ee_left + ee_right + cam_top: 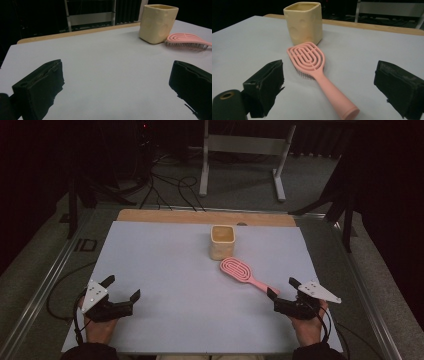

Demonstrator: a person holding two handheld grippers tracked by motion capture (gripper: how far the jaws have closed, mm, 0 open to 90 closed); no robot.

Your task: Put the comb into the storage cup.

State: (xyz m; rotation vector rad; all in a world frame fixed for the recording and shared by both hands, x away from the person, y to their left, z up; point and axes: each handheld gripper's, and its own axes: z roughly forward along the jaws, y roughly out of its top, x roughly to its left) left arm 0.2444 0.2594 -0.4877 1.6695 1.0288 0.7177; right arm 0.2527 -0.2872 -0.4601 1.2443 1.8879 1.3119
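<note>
Pink plastic slotted hairbrush [236, 269]: lies bristles-down on white table sheet [165, 270], head just beside cream square ceramic cup [222, 241], handle end pointing toward right gripper [283, 288]. Cup upright, near far wooden table edge [165, 216]; contents cannot be told. No readable writing on brush or cup. Right gripper: jaws wide apart, handle end between them, untouched. Left gripper [122, 287]: jaws wide apart, over bare sheet, well apart from brush.

Hairbrush [241, 272] on table [165, 265], bristles down, cup [222, 241] just behind its head
</note>
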